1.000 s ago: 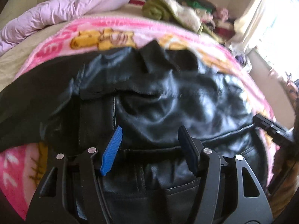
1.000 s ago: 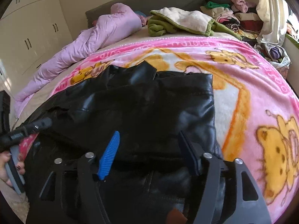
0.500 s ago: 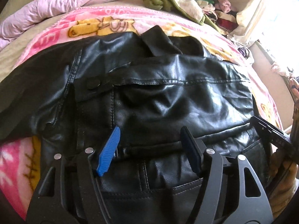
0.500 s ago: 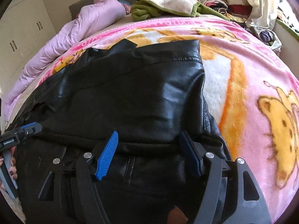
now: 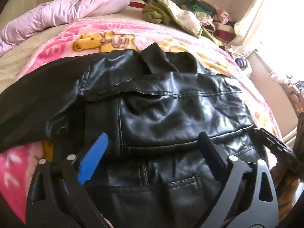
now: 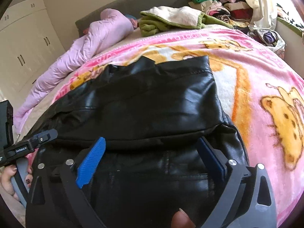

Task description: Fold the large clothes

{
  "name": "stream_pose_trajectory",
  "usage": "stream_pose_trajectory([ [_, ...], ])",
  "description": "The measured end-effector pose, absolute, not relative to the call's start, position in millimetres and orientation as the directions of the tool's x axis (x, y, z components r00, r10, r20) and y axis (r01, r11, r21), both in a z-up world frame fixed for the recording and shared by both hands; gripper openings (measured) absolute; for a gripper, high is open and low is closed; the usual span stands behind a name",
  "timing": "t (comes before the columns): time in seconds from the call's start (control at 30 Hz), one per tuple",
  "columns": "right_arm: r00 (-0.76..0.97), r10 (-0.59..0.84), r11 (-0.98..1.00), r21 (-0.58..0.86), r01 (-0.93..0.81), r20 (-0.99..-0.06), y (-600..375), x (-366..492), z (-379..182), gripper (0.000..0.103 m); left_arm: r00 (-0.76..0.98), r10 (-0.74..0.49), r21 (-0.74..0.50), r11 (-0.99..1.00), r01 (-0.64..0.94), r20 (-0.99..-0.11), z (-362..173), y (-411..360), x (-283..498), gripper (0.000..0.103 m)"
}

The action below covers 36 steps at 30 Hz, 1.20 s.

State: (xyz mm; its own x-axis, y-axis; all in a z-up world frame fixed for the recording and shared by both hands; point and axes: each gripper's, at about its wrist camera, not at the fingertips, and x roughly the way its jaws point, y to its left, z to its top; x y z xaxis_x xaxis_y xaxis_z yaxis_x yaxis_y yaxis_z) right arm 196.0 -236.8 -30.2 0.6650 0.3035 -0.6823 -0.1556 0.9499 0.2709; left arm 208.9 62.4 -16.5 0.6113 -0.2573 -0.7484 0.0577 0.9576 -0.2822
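Your left gripper (image 5: 152, 148) and right gripper (image 6: 152, 152) both gape wide, holding nothing. Black leather jacket (image 5: 171, 110) lies folded on the pink blanket (image 6: 256, 79).

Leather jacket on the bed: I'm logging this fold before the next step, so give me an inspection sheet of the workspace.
Surface: pink cartoon blanket spread over the bed.
Job's things: black leather jacket lying partly folded on the blanket.
Clutter: lilac quilt, green and cream fleece, stacked clothes at the far end.
Grippers: left tool and right tool both open above the jacket's near edge.
Cables: nothing seen.
Surroundings: cream wardrobe, curtain.
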Motion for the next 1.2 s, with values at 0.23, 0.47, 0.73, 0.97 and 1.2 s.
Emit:
stream_pose_trajectory([
  [0.23,0.683,0.317,0.946,0.265,-0.185,-0.658,-220.8,187.3,-17.1,0.098,0.620,-0.206,-0.246,0.969,0.023,-0.757,-14.1,66.5,206.6,0.094],
  [0.47,0.692,0.321,0.947,0.224,-0.230,-0.646,-199.8,184.1,-2.8,0.099,0.638,-0.190,-0.264,0.964,-0.022,-0.746,-6.9,83.0,198.7,0.094],
  [0.73,0.689,0.347,0.938,0.221,-0.268,-0.636,-176.1,187.6,15.3,0.099,0.665,-0.150,-0.267,0.961,-0.077,-0.732,8.8,110.1,185.3,0.094],
  [0.97,0.692,0.390,0.920,0.219,-0.325,-0.607,-146.5,192.4,34.4,0.099,0.678,-0.100,-0.252,0.959,-0.129,-0.728,18.5,135.4,174.5,0.094],
  [1.2,0.685,0.432,0.898,0.209,-0.388,-0.587,-114.3,196.8,48.3,0.099,0.693,-0.060,-0.235,0.959,-0.160,-0.718,26.9,153.1,163.8,0.094],
])
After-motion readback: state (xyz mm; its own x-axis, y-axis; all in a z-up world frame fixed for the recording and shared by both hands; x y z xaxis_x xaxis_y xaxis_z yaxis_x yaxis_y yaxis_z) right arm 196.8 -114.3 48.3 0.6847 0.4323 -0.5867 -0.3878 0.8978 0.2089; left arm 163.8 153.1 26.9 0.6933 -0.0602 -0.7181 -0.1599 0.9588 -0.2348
